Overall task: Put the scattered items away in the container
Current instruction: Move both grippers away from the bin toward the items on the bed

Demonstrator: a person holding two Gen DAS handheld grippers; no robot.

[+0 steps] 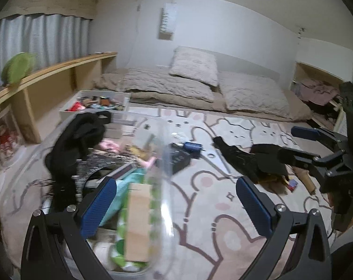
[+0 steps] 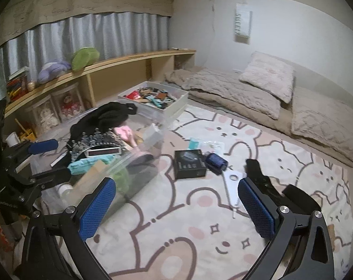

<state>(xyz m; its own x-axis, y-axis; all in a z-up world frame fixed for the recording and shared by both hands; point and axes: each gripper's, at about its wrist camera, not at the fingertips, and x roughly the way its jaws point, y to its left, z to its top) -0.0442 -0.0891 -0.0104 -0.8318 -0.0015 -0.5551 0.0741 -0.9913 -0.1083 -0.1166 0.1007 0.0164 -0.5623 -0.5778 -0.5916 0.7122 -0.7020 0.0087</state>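
Note:
A clear plastic bin (image 2: 148,140) stands on the rug at left, holding black cloth (image 2: 106,116), a pink item, a digital clock (image 2: 104,152) and a teal item; its rim (image 1: 163,163) crosses the left wrist view. My left gripper (image 1: 176,200) is open and empty over the bin's near edge. My right gripper (image 2: 176,200) is open and empty over the rug, and shows open at right in the left wrist view (image 1: 300,144). On the rug lie a black box (image 2: 190,166), a blue cylinder (image 2: 216,159), a black tool (image 2: 258,177) and a white flat piece (image 2: 232,179).
A white box (image 2: 174,107) full of small items stands behind the bin. A low wooden shelf (image 2: 120,67) with plush toys runs along the left wall. Bedding and pillows (image 2: 265,88) lie at the back. Small wooden pieces (image 1: 304,179) lie near the black tool.

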